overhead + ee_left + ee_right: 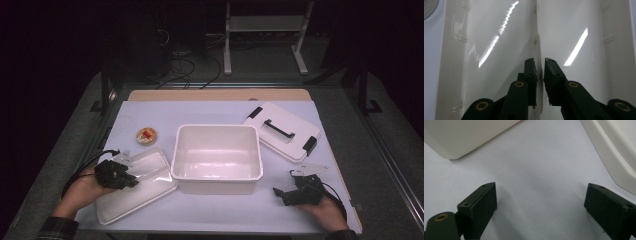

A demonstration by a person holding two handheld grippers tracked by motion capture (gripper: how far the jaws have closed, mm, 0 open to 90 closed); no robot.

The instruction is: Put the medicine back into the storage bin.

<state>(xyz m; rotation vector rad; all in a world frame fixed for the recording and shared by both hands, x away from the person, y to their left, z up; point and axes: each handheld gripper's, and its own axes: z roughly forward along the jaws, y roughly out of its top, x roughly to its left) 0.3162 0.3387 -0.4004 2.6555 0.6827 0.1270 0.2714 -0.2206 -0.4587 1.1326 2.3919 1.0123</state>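
The left tool lay over the near-left part of a shallow white tray, which rested flat on the surface just left of the bin. In the left gripper view its jaws straddled a thin upright divider rib that ran down the middle of the tray. The left pad sat against the rib while a thin gap showed beside the right pad, so the jaws stood slightly apart and did not clamp it. The person's left hand held that tool from the near-left corner.

The right tool rested low over the surface at the near right, held by the right hand. In the right gripper view its jaws stood wide apart with only bare surface between them, and nothing was held.

A deep white bin stood in the middle, between the two tools. Its corner showed at the upper left of the right gripper view. A white lid with a black handle lay beyond the right tool, well apart from it. A small round dish holding something red sat beyond the tray.
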